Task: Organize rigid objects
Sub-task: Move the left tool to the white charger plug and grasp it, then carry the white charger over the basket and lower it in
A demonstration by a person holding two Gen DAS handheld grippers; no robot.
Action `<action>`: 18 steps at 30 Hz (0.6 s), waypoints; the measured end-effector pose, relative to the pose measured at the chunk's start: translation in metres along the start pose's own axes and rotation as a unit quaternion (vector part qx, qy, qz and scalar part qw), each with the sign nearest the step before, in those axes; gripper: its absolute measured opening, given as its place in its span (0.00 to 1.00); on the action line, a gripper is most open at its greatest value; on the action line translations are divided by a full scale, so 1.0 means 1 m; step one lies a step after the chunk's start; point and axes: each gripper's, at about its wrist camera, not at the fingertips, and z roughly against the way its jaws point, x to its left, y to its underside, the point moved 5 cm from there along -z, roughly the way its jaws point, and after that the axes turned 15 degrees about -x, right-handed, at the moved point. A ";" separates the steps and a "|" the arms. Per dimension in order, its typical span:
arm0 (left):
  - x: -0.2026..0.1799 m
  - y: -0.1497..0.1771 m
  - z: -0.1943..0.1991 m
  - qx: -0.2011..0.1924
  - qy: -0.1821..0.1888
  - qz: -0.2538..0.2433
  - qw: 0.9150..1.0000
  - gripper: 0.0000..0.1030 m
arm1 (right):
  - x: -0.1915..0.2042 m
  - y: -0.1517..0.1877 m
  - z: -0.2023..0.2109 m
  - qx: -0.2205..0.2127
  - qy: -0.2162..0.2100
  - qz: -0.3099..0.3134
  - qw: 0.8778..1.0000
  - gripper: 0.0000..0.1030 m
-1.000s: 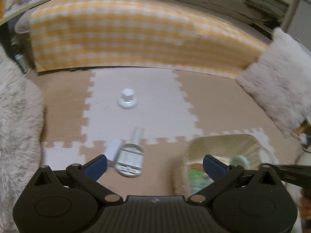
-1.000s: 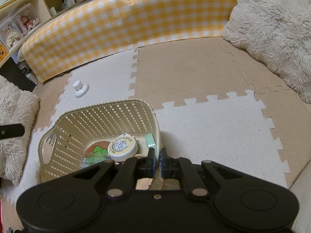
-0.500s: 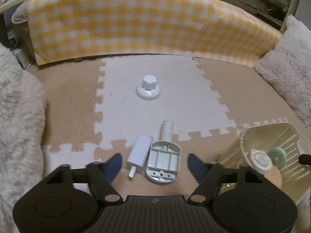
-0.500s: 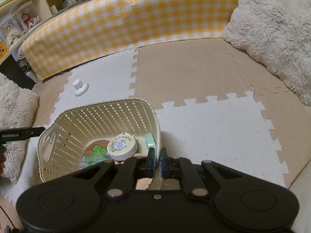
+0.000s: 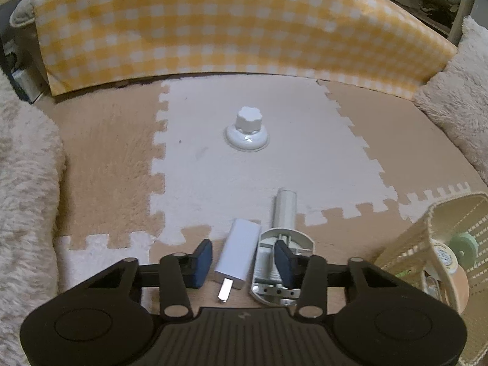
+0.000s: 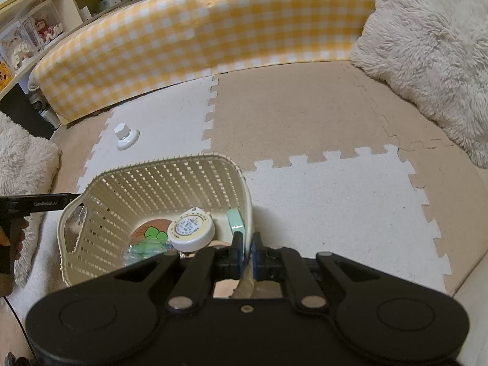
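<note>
In the left wrist view my left gripper (image 5: 241,260) is open, its blue pads on either side of a white USB charger (image 5: 239,253) lying on the mat. A grey-white oval bracket with a tube (image 5: 282,244) lies just right of the charger. A white knob on a round base (image 5: 247,131) stands farther off. In the right wrist view my right gripper (image 6: 247,253) is shut on the near rim of the cream basket (image 6: 91,213). The basket holds a round tape measure (image 6: 190,228), a mint piece (image 6: 236,221) and other items.
A yellow checked cushion wall (image 5: 213,30) bounds the mat at the back. Fluffy cushions lie at the left (image 5: 24,183) and right (image 6: 427,45). Shelves with toys (image 6: 30,36) stand behind. The basket (image 5: 448,244) sits right of the left gripper.
My left gripper has moved forward and down over the charger, and its fingers have narrowed around it. The right gripper has kept its hold on the basket rim.
</note>
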 end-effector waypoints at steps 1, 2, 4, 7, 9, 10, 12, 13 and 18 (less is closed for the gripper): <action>0.002 0.001 -0.002 0.003 -0.002 0.002 1.000 0.32 | 0.000 0.000 0.000 0.000 0.000 0.000 1.000 0.06; 0.004 0.001 -0.003 0.005 -0.003 0.004 1.000 0.29 | 0.000 0.000 0.000 0.000 0.000 0.000 1.000 0.06; 0.009 0.001 -0.002 0.003 -0.003 0.012 1.000 0.28 | 0.000 0.000 0.000 0.000 0.000 0.000 1.000 0.06; 0.013 -0.001 -0.001 0.002 -0.009 0.017 1.000 0.26 | 0.000 0.000 0.000 0.000 0.000 0.000 1.000 0.06; 0.014 -0.001 -0.001 0.002 -0.007 0.024 1.000 0.26 | 0.000 0.000 0.000 0.000 0.000 0.000 1.000 0.06; 0.014 -0.001 -0.002 0.002 -0.006 0.026 1.000 0.26 | 0.000 0.000 0.000 0.000 0.000 0.001 1.000 0.06; 0.013 0.000 -0.005 0.006 -0.004 0.025 1.000 0.26 | 0.000 0.000 0.000 0.000 0.001 0.001 1.000 0.06; 0.012 0.001 -0.006 0.009 -0.004 0.024 1.000 0.26 | 0.000 0.000 0.000 0.000 0.001 0.001 1.000 0.06; 0.010 0.004 -0.012 0.012 -0.007 0.025 1.000 0.26 | 0.000 0.000 0.000 0.000 0.000 0.001 1.000 0.06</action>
